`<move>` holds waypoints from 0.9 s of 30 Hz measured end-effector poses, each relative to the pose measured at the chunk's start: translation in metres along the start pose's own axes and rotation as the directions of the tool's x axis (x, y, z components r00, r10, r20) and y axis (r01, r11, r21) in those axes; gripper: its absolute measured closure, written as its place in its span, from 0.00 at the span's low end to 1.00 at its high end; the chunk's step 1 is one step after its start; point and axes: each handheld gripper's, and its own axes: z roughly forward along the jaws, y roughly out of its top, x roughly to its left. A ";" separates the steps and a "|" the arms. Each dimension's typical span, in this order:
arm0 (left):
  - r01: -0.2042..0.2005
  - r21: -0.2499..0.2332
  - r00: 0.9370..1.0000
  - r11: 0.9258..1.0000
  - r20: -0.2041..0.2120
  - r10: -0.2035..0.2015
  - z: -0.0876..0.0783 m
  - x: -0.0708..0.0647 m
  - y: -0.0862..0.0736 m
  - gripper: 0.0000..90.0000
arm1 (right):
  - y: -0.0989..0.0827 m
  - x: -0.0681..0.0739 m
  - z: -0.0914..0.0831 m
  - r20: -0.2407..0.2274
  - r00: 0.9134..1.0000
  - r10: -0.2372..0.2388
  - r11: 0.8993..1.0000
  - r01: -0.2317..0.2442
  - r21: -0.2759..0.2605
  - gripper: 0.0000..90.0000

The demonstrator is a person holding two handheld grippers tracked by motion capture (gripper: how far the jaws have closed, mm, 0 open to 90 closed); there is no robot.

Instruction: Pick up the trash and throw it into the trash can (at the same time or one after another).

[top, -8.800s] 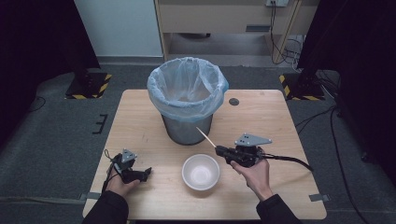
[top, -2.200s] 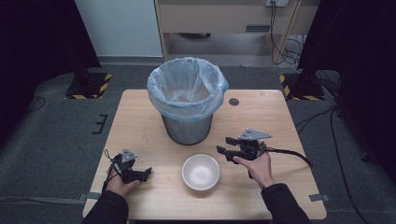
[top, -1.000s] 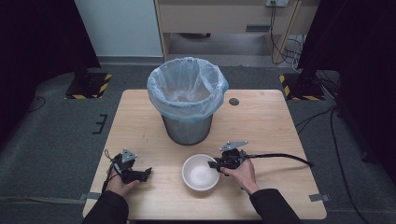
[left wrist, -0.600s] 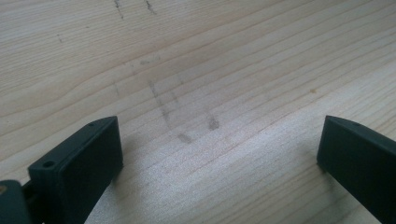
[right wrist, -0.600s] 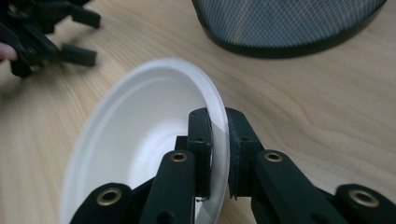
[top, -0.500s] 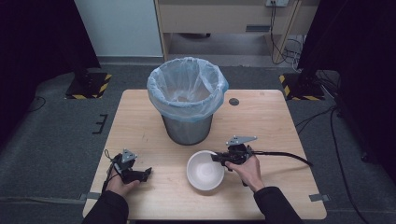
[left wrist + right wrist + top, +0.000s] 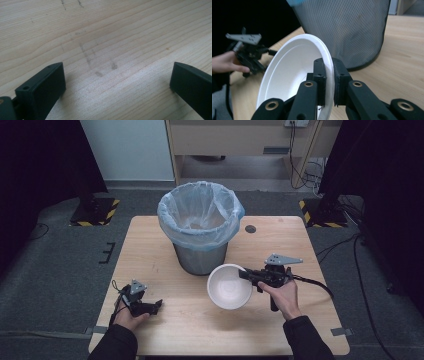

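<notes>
My right claw [image 7: 329, 82] was clamped tight on the rim of the white bowl [image 7: 229, 286], one jaw inside the wall and one outside, and the bowl hung tilted off the surface [image 7: 300, 330], mouth turned toward my left. Just ahead of that claw stood the mesh bin [image 7: 200, 227] with its pale blue liner [image 7: 172, 217], close beside the bowl's far edge. My left claw [image 7: 150, 307] rested low over bare wood, jaws wide apart and holding nothing. To do this step well, I judged I should keep the pinch firm on that thin rim, raise the bowl clear of the liner's top before moving it over the opening, and avoid snagging the plastic
</notes>
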 end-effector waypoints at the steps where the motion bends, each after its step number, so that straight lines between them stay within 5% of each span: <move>1: 0.000 0.000 1.000 1.000 0.000 0.000 0.000 0.000 0.000 0.00 | 0.000 0.000 0.000 0.000 1.000 0.000 1.000 0.000 0.000 0.93; 13: 0.000 0.000 1.000 1.000 0.000 0.000 0.000 0.000 0.000 0.00 | 0.030 0.014 -0.032 -0.048 0.999 -0.014 0.987 0.006 -0.159 0.93; 17: 0.000 0.000 1.000 1.000 0.000 0.000 0.000 0.000 0.000 0.00 | 0.044 0.022 -0.045 -0.063 0.998 -0.008 0.968 -0.008 -0.251 0.93; 27: 0.000 0.000 1.000 1.000 0.000 0.000 0.000 0.000 0.000 0.00 | 0.069 0.030 -0.057 -0.047 0.999 -0.004 0.933 -0.013 -0.359 0.93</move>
